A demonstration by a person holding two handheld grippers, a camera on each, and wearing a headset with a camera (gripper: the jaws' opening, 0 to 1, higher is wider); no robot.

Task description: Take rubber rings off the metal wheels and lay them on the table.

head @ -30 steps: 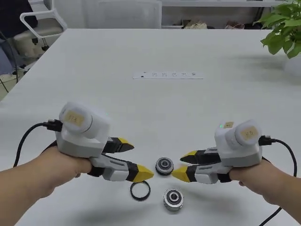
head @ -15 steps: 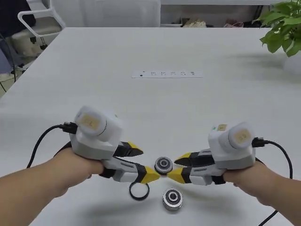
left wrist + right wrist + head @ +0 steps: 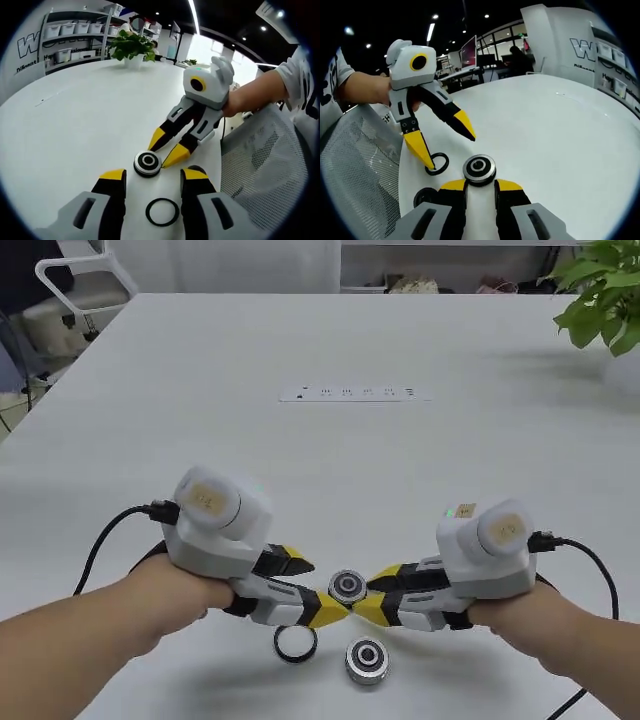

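Note:
A metal wheel with a black rubber ring [image 3: 347, 586] lies flat on the white table [image 3: 330, 470], between both grippers' yellow tips. My left gripper [image 3: 318, 587] comes in from the left, open, its jaws wide apart just short of this wheel [image 3: 147, 163]. My right gripper [image 3: 374, 592] faces it from the right, open by a narrow gap, its tips close to the same wheel [image 3: 479, 169]. A loose rubber ring [image 3: 295, 642] lies nearer the person, under the left gripper. A second wheel [image 3: 367, 660] sits beside the ring.
A white power strip [image 3: 345, 394] lies flat mid-table. A potted plant [image 3: 600, 290] stands at the far right corner and a chair [image 3: 75, 290] beyond the far left edge. Cables trail from both grippers toward the table's near edge.
Both grippers have moved inward toward each other, and their tips now flank the upper wheel. The wheels and the loose ring have stayed put.

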